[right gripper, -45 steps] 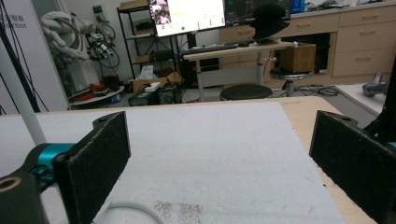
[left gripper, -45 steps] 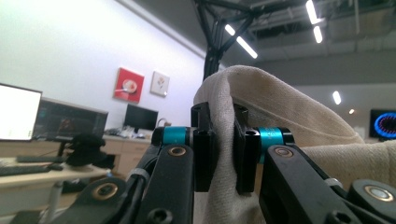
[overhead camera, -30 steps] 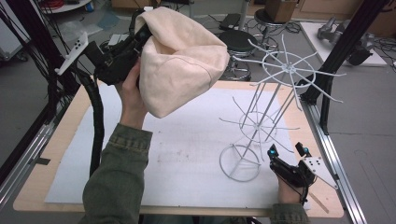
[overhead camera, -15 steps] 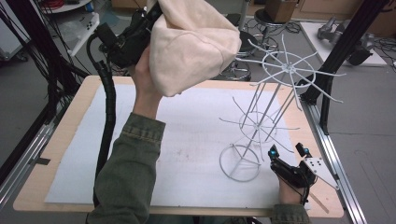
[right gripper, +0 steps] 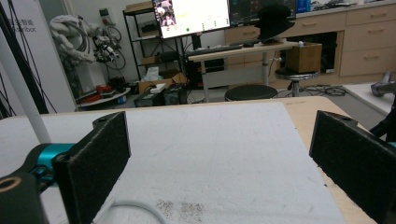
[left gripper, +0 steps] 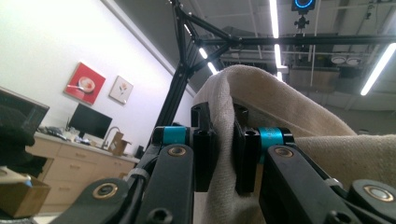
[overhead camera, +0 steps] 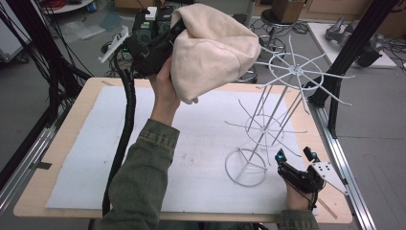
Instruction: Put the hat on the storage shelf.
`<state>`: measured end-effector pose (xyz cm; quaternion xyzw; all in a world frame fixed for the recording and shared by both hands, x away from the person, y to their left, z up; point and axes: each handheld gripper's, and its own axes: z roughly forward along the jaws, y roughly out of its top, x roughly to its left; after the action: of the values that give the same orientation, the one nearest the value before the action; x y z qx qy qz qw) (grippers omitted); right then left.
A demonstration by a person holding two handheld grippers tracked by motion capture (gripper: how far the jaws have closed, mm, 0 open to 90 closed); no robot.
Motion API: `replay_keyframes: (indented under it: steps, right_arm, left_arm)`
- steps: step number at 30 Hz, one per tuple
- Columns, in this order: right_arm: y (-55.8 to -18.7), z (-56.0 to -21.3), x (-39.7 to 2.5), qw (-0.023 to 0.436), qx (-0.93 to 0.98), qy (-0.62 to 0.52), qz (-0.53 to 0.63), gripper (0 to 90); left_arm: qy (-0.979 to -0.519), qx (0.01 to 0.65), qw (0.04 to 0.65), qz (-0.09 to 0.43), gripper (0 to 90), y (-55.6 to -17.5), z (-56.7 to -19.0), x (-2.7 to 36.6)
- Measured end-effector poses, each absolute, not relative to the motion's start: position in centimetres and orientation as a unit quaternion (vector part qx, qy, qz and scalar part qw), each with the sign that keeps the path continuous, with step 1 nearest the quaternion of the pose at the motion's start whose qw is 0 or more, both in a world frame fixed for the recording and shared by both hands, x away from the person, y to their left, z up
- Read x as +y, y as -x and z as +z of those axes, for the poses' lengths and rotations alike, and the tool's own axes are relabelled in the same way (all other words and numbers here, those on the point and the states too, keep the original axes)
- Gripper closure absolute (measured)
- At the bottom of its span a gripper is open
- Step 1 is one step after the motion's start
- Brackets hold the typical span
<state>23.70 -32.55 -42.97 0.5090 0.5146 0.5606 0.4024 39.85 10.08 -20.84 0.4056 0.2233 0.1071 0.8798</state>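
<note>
- Change: left tongs point(overhead camera: 167, 40) have carried the hat point(overhead camera: 213, 50) up and away from the person, toward the far edge of the table point(overhead camera: 62, 143). A moment back it hung lower, over the table's left-middle.
- Meaning: hat is being lifted to clear the top ring of the rack point(overhead camera: 294, 71). Judging by the path, the next leg is rightward to drop it over that ring. Not there yet: hat is left of the ring, near it, not touching as far as I can tell.
- Hat location: in the air, above the table's far edge, well off the mat point(overhead camera: 201, 158).
- Left tongs: clenched on a fold of the hat's brim. In the left gripper view the cloth point(left gripper: 224, 140) is pinched tight between both jaws and the crown bulges to the right.
- Left arm: forearm raised steeply, sleeve point(overhead camera: 143, 177) coming up from the bottom, wrist bent back, cable point(overhead camera: 125, 120) hanging down over the table.
- Right tongs point(overhead camera: 294, 165): released, jaws spread wide, holding nothing, resting low at the table's near right corner, just beside the rack's base ring. Unmoved over the last second.
- Right gripper view: bare mat between the two pads point(right gripper: 95, 154); rack's base wire at the bottom edge.
- Risk: rack's thin spokes could snag the cloth if the hat comes in too low.
</note>
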Motion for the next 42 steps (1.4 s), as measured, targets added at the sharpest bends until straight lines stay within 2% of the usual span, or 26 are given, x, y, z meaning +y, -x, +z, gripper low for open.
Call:
replay_keyframes:
  steps: [5,11,28,42]
  right_arm:
    - [-23.8,-43.0,-32.5,0.403,0.516,-0.508,0.560,4.3]
    - [-23.8,-43.0,-32.4,0.404,0.515,-0.508,0.559,4.4]
    - [-23.8,-43.0,-32.5,0.406,0.516,-0.507,0.559,4.4]
    - [-23.8,-43.0,-32.5,0.406,0.515,-0.507,0.559,4.4]
  left_arm:
    - [-0.423,0.210,0.877,0.094,81.1,-39.9,-22.7,10.2]
    - [-0.461,0.195,0.858,0.114,80.8,-39.6,-24.1,9.8]
    - [-0.531,0.149,0.819,0.158,80.0,-38.3,-27.5,7.9]
    - [-0.558,0.161,0.802,0.136,77.3,-38.6,-30.1,6.8]
